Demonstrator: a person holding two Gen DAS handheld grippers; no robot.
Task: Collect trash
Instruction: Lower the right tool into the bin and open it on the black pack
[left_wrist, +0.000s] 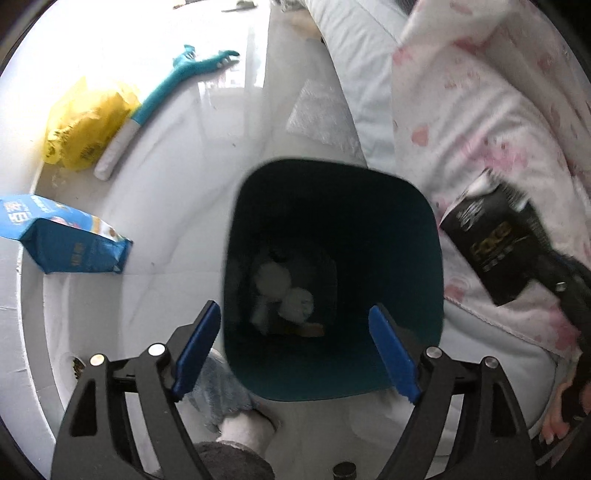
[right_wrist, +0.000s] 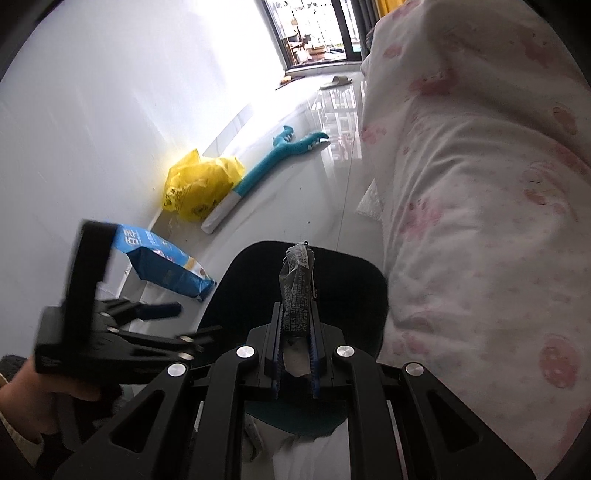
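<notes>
Right wrist view, right fingers (right_wrist: 295, 354) pinching black wrapper (right_wrist: 297, 291) above bin (right_wrist: 369, 288); left fingers (left_wrist: 295, 347) spread, empty

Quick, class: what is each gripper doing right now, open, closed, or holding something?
Left gripper: open, empty, above the bin.
Right gripper: shut on a black wrapper.

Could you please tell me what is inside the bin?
At the bottom of the bin lie a few white crumpled wads and a small brownish scrap. The dark walls shade the rest, so anything else cannot be seen.
</notes>
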